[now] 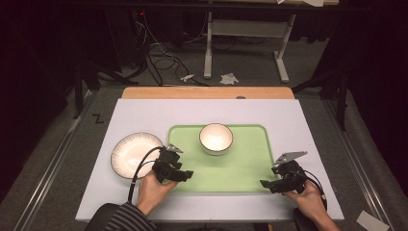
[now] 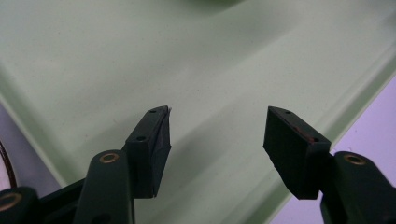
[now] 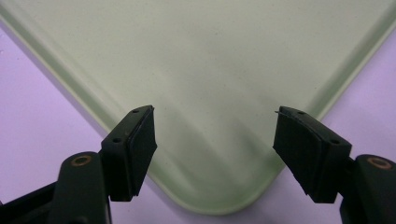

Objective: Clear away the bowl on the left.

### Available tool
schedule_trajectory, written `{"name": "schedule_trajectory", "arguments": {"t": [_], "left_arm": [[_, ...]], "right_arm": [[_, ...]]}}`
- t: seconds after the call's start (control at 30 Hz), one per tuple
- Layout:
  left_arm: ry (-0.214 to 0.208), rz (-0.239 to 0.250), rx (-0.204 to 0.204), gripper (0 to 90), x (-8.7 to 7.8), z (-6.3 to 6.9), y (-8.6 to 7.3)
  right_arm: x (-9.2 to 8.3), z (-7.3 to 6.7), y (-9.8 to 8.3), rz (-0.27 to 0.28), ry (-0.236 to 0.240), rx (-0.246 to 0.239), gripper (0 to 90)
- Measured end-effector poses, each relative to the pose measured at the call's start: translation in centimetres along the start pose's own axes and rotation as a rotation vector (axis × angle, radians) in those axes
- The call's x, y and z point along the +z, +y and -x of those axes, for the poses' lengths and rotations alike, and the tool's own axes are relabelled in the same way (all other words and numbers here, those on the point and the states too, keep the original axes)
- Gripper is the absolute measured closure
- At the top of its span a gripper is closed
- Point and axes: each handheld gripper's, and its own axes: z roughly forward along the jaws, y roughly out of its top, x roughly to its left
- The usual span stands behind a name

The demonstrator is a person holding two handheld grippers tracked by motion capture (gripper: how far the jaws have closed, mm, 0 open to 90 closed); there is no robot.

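A pale green tray (image 1: 240, 166) lies in the middle of the white table top, with a white bowl (image 1: 216, 137) standing on its far part. A white plate (image 1: 135, 155) with a dark rim rests on the table left of the tray. My left gripper (image 1: 185, 174) hovers open over the tray's near left corner, nothing between its jaws; the left gripper view has the tray floor (image 2: 196, 70) under them. My right gripper (image 1: 265, 184) is open over the tray's near right corner (image 3: 219, 205), also holding nothing.
The white table top (image 1: 139, 113) has a wooden strip (image 1: 207, 92) along its far edge. Beyond it are a floor with cables (image 1: 161, 60), crumpled paper (image 1: 229, 78) and a white desk frame (image 1: 245, 29).
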Motion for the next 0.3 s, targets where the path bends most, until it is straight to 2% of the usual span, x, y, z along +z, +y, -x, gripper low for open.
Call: {"name": "schedule_trajectory", "arguments": {"t": [0.17,0.3], "left_arm": [[-0.002,-0.018,-0.01,41.0,0.01,-0.12,0.07],[-0.011,-0.008,-0.027,40.6,-0.33,-0.3,0.16]], "right_arm": [[-0.06,-0.01,-0.04,0.001,0.002,-0.003,31.1],[-0.04,0.0,-0.03,0.002,0.004,-0.005,31.1]]}}
